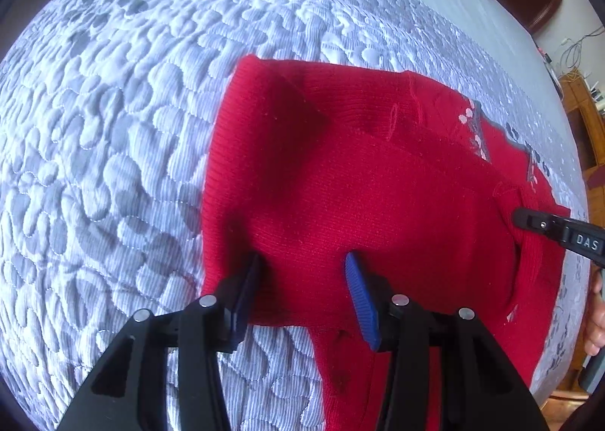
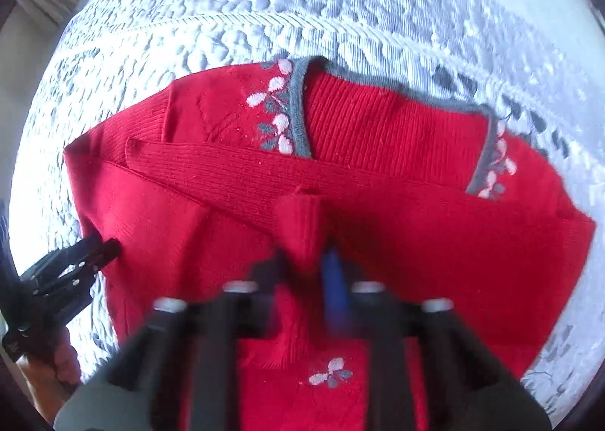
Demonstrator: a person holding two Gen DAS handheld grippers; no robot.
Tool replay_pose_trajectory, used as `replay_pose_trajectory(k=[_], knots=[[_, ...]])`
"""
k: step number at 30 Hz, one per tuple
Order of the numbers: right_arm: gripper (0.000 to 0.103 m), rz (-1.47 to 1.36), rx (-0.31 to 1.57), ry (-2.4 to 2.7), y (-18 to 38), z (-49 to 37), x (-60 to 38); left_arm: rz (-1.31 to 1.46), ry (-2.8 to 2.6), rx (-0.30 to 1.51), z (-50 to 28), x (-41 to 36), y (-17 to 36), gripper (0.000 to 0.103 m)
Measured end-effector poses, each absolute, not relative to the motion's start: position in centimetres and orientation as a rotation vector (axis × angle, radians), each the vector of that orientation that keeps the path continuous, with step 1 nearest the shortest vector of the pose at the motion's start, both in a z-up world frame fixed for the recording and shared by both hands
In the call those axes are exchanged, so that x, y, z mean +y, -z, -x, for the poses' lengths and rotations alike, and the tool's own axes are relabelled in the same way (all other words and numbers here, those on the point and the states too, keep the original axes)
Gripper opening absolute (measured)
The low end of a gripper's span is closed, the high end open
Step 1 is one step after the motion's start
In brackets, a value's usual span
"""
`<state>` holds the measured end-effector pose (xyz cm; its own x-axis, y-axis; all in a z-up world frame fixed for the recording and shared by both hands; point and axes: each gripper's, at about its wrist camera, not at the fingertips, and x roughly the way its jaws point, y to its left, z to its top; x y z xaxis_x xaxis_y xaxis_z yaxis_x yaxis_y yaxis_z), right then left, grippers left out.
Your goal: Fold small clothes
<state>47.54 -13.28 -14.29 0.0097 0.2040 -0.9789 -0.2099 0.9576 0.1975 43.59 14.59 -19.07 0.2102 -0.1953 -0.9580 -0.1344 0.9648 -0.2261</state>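
My left wrist camera looks steeply down, close over the red sweater on the quilted bed. My right one faces down nearer its collar; both share that sweater.

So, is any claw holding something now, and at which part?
The right claw is shut on a raised fold in the middle of the red sweater. The left claw stands open over its ribbed hem, holding nothing.

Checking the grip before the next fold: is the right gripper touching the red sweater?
Touching. In the right wrist view, the right gripper has its jaws shut on a raised pinch of the red sweater.
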Motion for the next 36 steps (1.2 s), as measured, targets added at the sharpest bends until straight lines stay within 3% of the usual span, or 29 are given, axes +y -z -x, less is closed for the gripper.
replay_pose_trajectory(k=[5,9,13,17,25,26,27,29,36], knots=[[0.011,-0.078,1.418,-0.389,10.3,-43.8,-19.5,0.276,0.039,1.360,-43.7,14.6,19.2,0.048],[0.036,-0.078,1.445,-0.368,10.5,-38.9,-24.7,0.267,0.028,1.354,-43.8,14.2,19.3,0.048],[0.037,-0.141,1.487,-0.339,11.9,-36.3,-29.2,0.272,0.017,1.352,-43.8,14.0,19.3,0.049],[0.045,-0.265,1.508,-0.361,13.6,-37.0,-30.3,0.269,0.011,1.346,-43.8,13.8,19.3,0.049],[0.045,-0.438,1.531,-0.400,17.8,-39.4,-28.3,0.315,0.044,1.325,-43.1,14.7,18.7,0.052],[0.036,-0.438,1.521,-0.415,17.8,-39.5,-28.2,0.325,0.044,1.321,-42.9,14.9,18.5,0.052],[0.019,-0.441,1.514,-0.443,17.7,-39.6,-27.9,0.335,0.040,1.317,-42.8,15.1,18.1,0.052],[0.005,-0.462,1.506,-0.504,17.8,-39.8,-27.2,0.358,0.018,1.299,-42.4,15.7,17.2,0.054],[0.004,-0.396,1.329,-0.540,11.2,-40.9,-29.2,0.327,-0.078,1.158,-41.7,17.1,13.6,0.055]])
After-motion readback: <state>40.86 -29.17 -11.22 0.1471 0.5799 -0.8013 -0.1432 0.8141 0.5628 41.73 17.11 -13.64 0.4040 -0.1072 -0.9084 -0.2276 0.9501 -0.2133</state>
